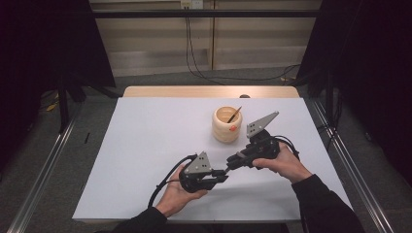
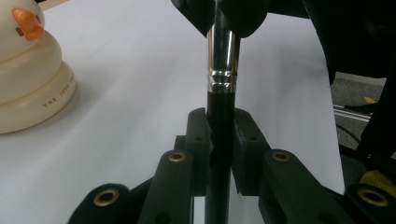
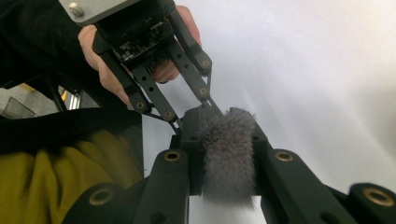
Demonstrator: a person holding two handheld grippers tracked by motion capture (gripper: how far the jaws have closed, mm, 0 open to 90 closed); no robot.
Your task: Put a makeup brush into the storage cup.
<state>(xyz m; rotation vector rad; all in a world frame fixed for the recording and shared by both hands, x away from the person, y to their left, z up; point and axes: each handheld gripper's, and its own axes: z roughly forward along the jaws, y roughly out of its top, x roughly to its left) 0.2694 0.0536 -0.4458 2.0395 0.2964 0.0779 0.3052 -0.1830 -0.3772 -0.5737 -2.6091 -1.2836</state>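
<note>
White table [image 1: 145,145]: left gripper [image 2: 220,135] pinches brush handle [image 2: 220,121], right gripper [image 3: 229,154] pinches bristles [image 3: 229,158]; handle end hidden.

**White bench, one holder standing on it**

From my station I see the bench [image 1: 145,145] covered by a white sheet, with a bare wooden strip along its far edge. A cream, ringed holder [image 1: 226,126] with an orange duck bill stands right of centre, a dark stick leaning inside it.
</note>
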